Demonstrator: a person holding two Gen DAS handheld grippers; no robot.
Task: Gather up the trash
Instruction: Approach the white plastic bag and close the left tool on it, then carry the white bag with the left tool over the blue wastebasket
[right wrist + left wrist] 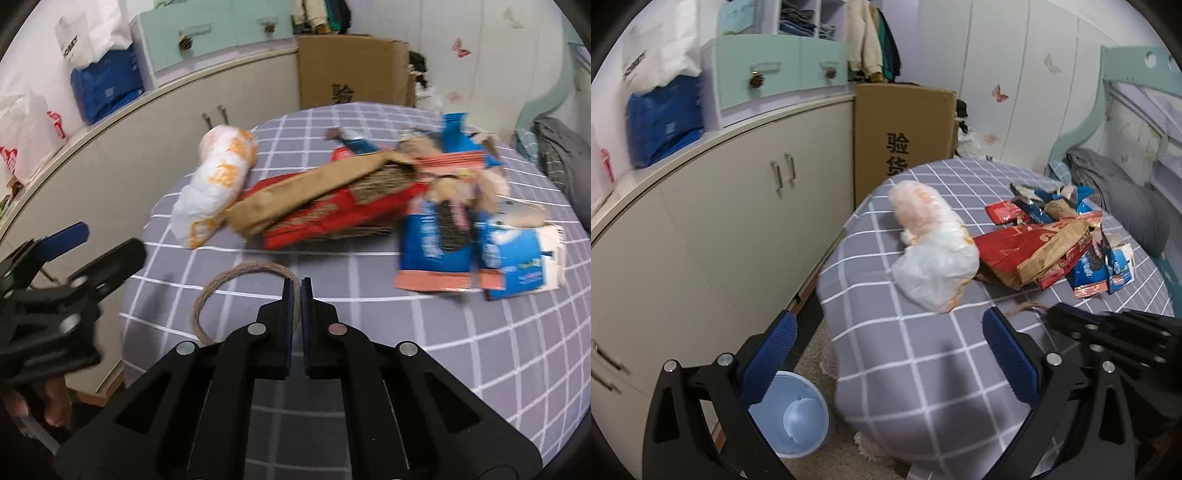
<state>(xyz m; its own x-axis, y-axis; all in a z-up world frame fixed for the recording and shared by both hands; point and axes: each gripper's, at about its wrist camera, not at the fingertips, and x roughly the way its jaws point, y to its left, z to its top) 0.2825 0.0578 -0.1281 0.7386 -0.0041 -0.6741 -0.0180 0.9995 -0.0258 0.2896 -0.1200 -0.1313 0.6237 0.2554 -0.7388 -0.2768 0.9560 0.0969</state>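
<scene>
A round table with a grey checked cloth [923,354] [406,332] holds trash. A white and orange plastic bag [931,243] [218,181] lies at the left. A red and brown paper bag [1034,254] [325,199] lies on its side beside it, with blue snack wrappers [1093,273] [436,240] to the right. The bag's brown rope handle [229,288] [1027,307] loops toward me. My right gripper [295,286] [1056,314] is shut on that handle. My left gripper [886,332] [74,236] is open and empty above the table's near left edge.
A light blue waste bin [798,417] stands on the floor below the table's left edge. Cream cabinets [720,229] run along the left, a tall cardboard box [901,133] stands behind the table, and a bed [1126,192] is at the right.
</scene>
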